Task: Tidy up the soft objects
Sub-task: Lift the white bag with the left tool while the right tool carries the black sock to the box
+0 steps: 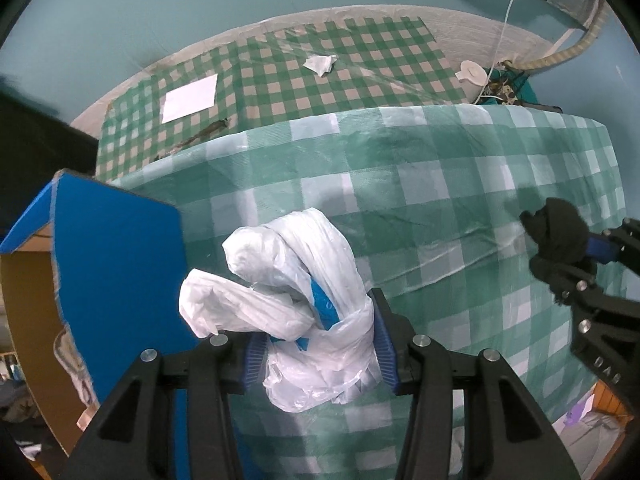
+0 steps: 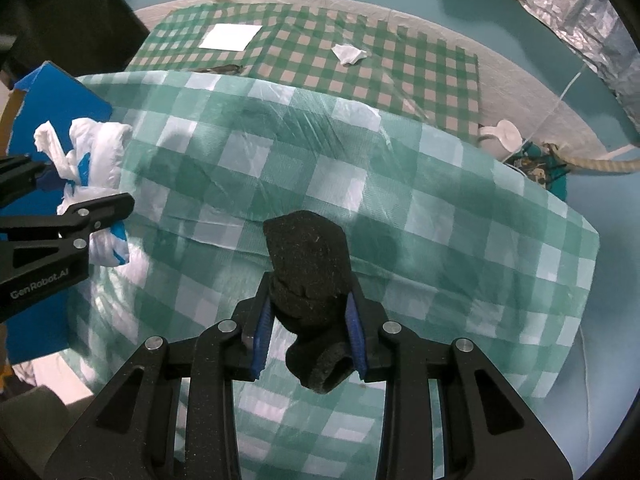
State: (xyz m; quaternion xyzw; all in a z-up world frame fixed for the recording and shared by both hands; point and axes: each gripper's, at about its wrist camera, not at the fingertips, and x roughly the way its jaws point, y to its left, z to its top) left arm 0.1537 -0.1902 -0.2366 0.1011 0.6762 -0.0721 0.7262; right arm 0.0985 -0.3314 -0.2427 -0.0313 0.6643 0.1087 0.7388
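Observation:
My left gripper point(image 1: 320, 344) is shut on a knotted white plastic bag point(image 1: 288, 280) with blue print, held above the green checked table cover point(image 1: 440, 200), next to a blue cardboard box point(image 1: 116, 260) on the left. The bag also shows in the right wrist view point(image 2: 96, 160), in the left gripper point(image 2: 80, 200). My right gripper point(image 2: 310, 332) is shut on a rolled black sock point(image 2: 310, 264), held above the same cover point(image 2: 440, 240). In the left wrist view the right gripper point(image 1: 580, 264) and sock point(image 1: 556, 232) are at the right edge.
The blue box point(image 2: 60, 104) has an open brown inside point(image 1: 28, 300). Beyond the table lies a green checked floor mat point(image 1: 280, 76) with a white sheet point(image 1: 190, 98) and a crumpled tissue point(image 1: 320, 64). A white round object point(image 1: 472, 72) and cables lie at the far right.

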